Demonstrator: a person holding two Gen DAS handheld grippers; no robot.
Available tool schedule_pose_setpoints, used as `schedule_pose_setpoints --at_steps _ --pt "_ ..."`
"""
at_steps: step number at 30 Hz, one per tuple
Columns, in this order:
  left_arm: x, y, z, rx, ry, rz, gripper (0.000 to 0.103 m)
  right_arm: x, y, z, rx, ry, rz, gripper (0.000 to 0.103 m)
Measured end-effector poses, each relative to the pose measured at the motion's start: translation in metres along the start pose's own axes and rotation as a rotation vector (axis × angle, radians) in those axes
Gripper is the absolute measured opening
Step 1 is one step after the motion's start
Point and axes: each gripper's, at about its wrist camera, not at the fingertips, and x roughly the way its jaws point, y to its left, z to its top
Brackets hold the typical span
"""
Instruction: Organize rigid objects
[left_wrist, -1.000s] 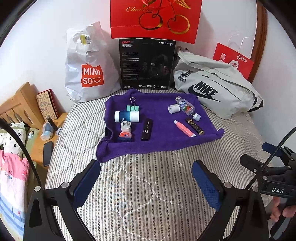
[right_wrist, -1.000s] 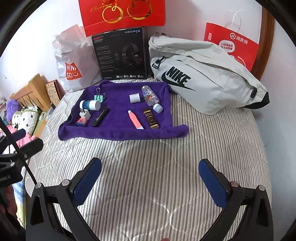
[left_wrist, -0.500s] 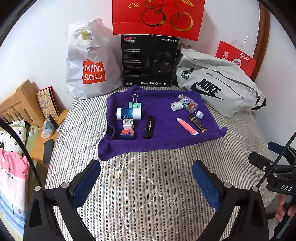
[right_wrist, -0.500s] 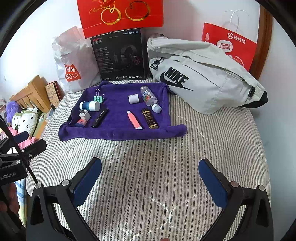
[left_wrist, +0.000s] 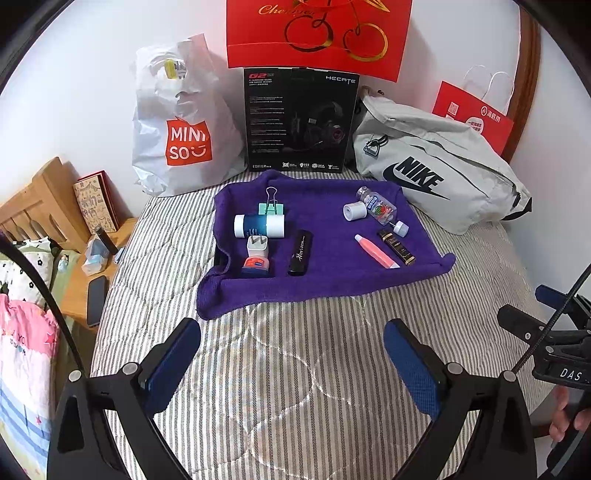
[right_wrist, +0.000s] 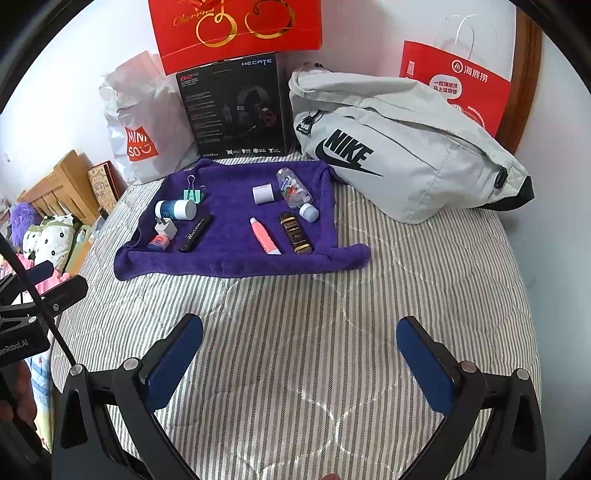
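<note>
A purple towel (left_wrist: 332, 273) (right_wrist: 236, 264) lies on the striped bed and holds several small objects. On its left are a green binder clip (left_wrist: 271, 206), a blue and white cylinder (left_wrist: 258, 226), a white plug (left_wrist: 257, 248) and a black case (left_wrist: 300, 252). On its right are a white roll (left_wrist: 354, 211), a clear bottle (left_wrist: 378, 207), a pink tube (left_wrist: 375, 251) (right_wrist: 265, 235) and a dark brown tube (left_wrist: 396, 246) (right_wrist: 295, 232). My left gripper (left_wrist: 291, 363) and right gripper (right_wrist: 299, 360) are both open and empty, over the bed in front of the towel.
Against the wall stand a white Miniso bag (left_wrist: 181, 122), a black headset box (left_wrist: 299, 120), a grey Nike bag (left_wrist: 439, 166) and red paper bags (left_wrist: 474, 116). A wooden bedside surface with a phone (left_wrist: 96, 300) is at the left.
Both grippers have drawn back a little from the towel and tilted slightly; the objects sit a bit lower in view. Nothing was grasped or moved.
</note>
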Motion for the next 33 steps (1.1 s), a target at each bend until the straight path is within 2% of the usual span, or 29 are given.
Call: schedule_pose_setpoints --at_steps 33 --pt "-0.001 0.0014 -0.0008 0.006 -0.002 -0.002 0.101 -0.0034 -0.0008 0.0003 0.002 -0.003 -0.002 0.103"
